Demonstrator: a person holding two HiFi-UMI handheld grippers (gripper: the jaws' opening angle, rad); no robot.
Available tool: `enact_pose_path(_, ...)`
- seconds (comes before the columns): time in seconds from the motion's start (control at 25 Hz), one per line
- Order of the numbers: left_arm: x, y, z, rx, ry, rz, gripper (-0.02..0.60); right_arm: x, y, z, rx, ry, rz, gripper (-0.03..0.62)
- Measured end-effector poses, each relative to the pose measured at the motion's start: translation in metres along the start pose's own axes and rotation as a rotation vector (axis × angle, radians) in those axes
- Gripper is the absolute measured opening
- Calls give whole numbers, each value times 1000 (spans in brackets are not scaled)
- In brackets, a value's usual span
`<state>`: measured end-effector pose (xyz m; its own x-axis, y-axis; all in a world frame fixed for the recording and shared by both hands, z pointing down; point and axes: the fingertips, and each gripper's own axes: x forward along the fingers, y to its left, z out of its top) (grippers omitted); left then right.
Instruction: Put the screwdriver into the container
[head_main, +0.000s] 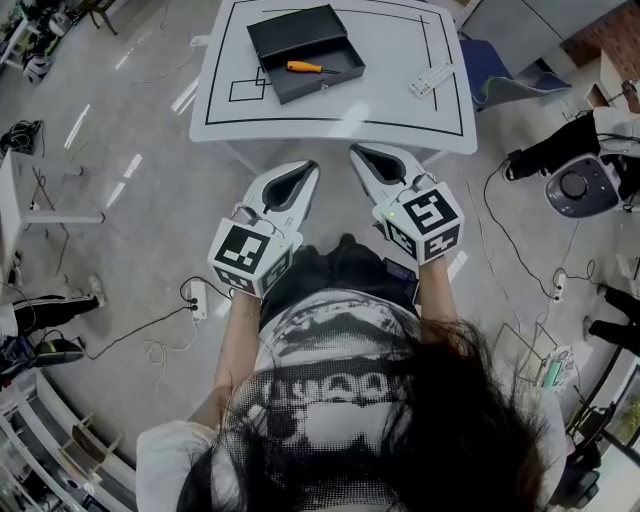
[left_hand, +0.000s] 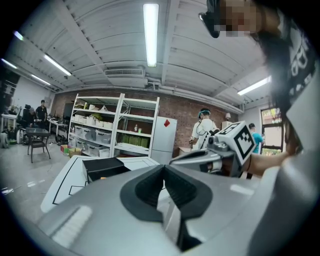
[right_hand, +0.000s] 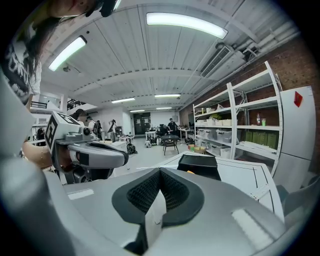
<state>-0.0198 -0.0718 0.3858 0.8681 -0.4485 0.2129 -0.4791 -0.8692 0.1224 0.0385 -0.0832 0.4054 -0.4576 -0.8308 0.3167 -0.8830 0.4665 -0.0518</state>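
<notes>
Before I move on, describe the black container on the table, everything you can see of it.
The container is a shallow, open-topped rectangular box, matte black all over; its material cannot be told. It sits flat on the white table, in the left half, turned slightly askew to the table's edges, its near left corner by a taped square outline. An orange-handled screwdriver lies on its floor along the near wall, shaft pointing right. Nothing else touches it.

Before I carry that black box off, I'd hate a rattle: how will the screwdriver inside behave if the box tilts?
The screwdriver looks stiff, with an orange handle and thin shaft, so it would probably slide or roll. It lies loose on the container floor with room around it, so it may knock a wall.
</notes>
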Motion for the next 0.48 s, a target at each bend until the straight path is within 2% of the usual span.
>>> enact_pose_path(0.48, 5, 1, 0, 5, -8, 4, 0, -5, -11, -2, -8, -2, -20, -3)
